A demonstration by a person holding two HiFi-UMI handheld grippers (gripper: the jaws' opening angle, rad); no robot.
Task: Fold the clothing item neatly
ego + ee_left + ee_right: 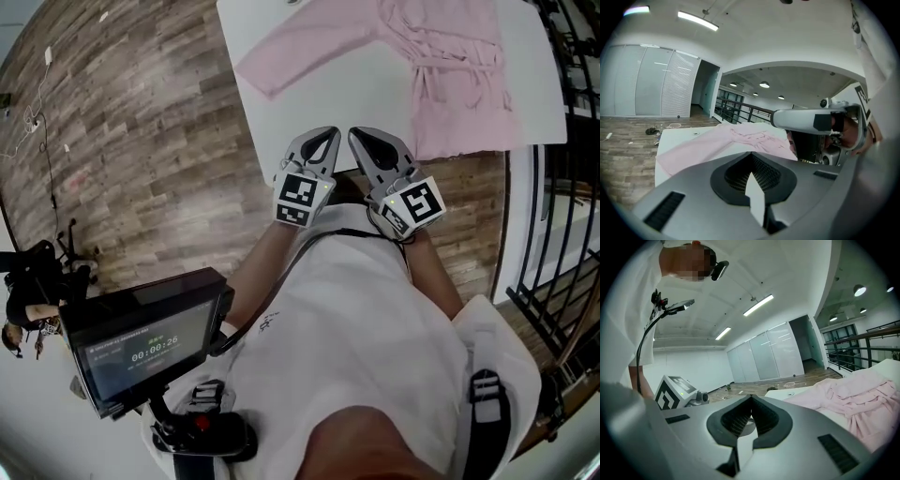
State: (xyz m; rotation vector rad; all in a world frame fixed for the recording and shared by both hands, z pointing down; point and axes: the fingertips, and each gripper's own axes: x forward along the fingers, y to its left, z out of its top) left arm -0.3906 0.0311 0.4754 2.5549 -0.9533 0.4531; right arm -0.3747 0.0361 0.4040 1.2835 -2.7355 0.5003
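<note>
One soft pink cloth robe (pixel 459 84) lies spread out flat on the white table (pixel 319 103), not folded at all yet. Near the table's edge, the left gripper (pixel 328 133) and right gripper (pixel 358 135) sit side by side, jaws together, holding nothing.

My grey grippers, my white top

My left gripper (pixel 326 134) and right gripper (pixel 360 135) are silver-grey teardrop shells with dark ribbed pads inside, and each carries a black-and-white marker cube (pixel 302 197). I wear a white top (pixel 356 319) and a black strap (pixel 485 412) with a grey buckle on my right.
</note>
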